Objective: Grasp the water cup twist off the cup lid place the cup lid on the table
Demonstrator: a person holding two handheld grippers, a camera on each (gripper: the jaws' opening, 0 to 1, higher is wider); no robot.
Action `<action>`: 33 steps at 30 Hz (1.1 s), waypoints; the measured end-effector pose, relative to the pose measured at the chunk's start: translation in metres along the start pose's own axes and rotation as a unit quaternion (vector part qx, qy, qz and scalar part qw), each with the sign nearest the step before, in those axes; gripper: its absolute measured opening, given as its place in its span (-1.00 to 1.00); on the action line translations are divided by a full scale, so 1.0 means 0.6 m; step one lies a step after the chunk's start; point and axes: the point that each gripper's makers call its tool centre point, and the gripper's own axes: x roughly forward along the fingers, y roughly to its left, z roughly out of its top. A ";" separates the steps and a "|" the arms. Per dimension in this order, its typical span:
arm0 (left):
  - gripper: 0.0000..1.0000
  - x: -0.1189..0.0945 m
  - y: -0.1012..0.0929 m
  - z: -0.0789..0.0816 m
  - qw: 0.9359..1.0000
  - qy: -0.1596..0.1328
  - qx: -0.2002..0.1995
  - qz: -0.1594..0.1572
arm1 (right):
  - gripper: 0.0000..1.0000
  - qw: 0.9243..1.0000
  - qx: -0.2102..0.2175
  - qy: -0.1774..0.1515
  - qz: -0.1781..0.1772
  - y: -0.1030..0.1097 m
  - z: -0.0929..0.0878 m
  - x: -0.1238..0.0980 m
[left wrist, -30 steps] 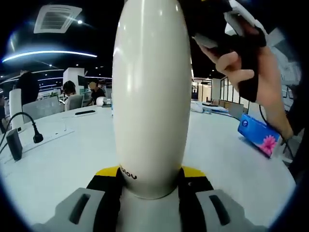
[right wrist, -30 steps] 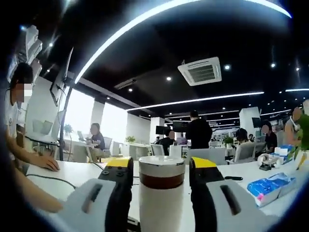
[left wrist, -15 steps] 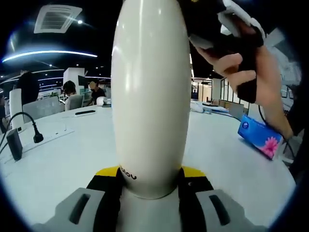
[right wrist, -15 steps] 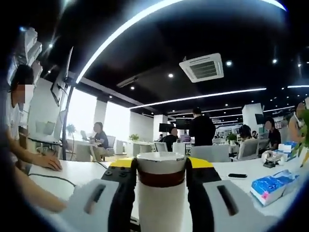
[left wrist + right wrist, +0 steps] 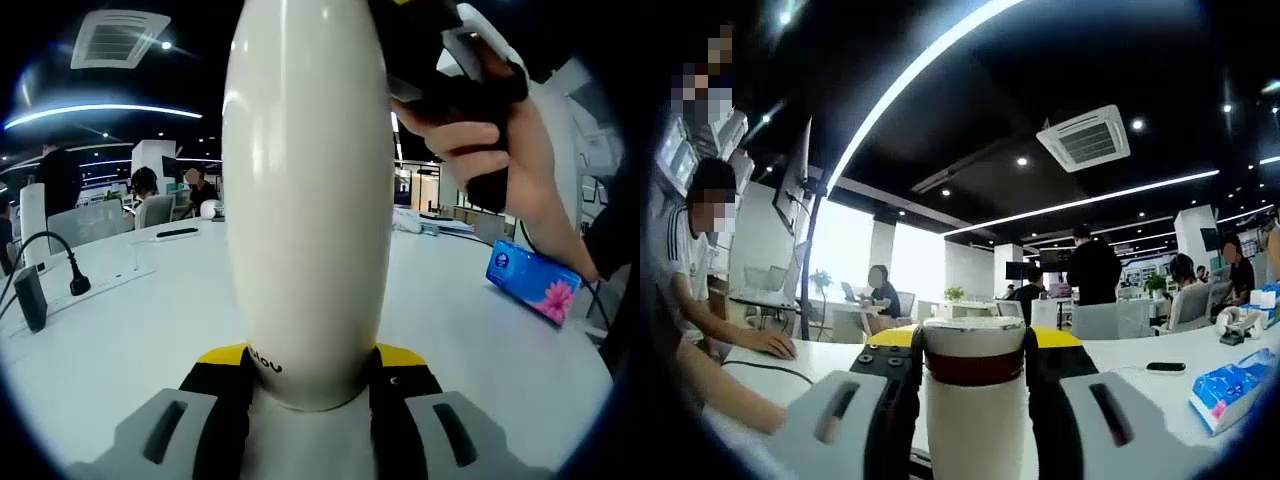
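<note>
The water cup (image 5: 305, 200) is a tall white body standing upright on the white table (image 5: 130, 330). My left gripper (image 5: 312, 365) is shut on its lower part, yellow-and-black pads (image 5: 222, 362) pressed to both sides. At the cup's top, a person's hand (image 5: 520, 150) holds the right gripper (image 5: 440, 60). In the right gripper view the cup lid (image 5: 975, 340), white with a brown band, sits between the jaws. My right gripper (image 5: 975, 350) is shut on it, and the white cup body (image 5: 975, 430) continues below.
A blue tissue pack (image 5: 530, 280) lies on the table to the right. A black plug with its cable (image 5: 30, 298) and a dark phone (image 5: 176, 233) sit at the left. A seated person's forearm (image 5: 730, 400) rests on the table. Other people sit at desks behind.
The right gripper's jaws closed onto the lid. Its view has since swung, with the background sliding right. In the left gripper view the hand on top shifted slightly left; the cup stays held.
</note>
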 end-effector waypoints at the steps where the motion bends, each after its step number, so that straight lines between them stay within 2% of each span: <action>1: -0.05 0.000 0.000 0.000 1.000 0.000 0.000 0.000 | -0.13 1.000 0.002 -0.002 0.013 0.004 0.000 0.001; 13: -0.05 0.000 0.000 0.000 1.000 0.000 0.000 -0.002 | -0.13 0.997 0.019 -0.011 0.069 0.003 0.000 -0.001; 18: -0.05 0.001 0.001 0.000 1.000 0.000 0.001 -0.002 | -0.13 0.993 0.038 -0.018 0.112 0.007 0.001 -0.001; 20: -0.05 0.001 0.001 0.000 1.000 0.000 0.001 -0.002 | -0.13 0.990 0.055 -0.023 0.127 0.007 0.001 -0.001; 22: -0.05 0.001 0.002 0.000 1.000 0.000 0.000 -0.003 | -0.13 0.985 0.090 -0.029 0.148 0.004 0.001 -0.001; 31: -0.05 0.002 0.003 0.000 1.000 0.000 0.001 -0.004 | -0.13 0.968 0.131 -0.036 0.209 -0.012 0.000 -0.003; 33: -0.05 0.002 0.003 0.000 1.000 0.000 0.001 -0.004 | -0.13 0.961 0.142 -0.040 0.235 -0.010 0.001 -0.004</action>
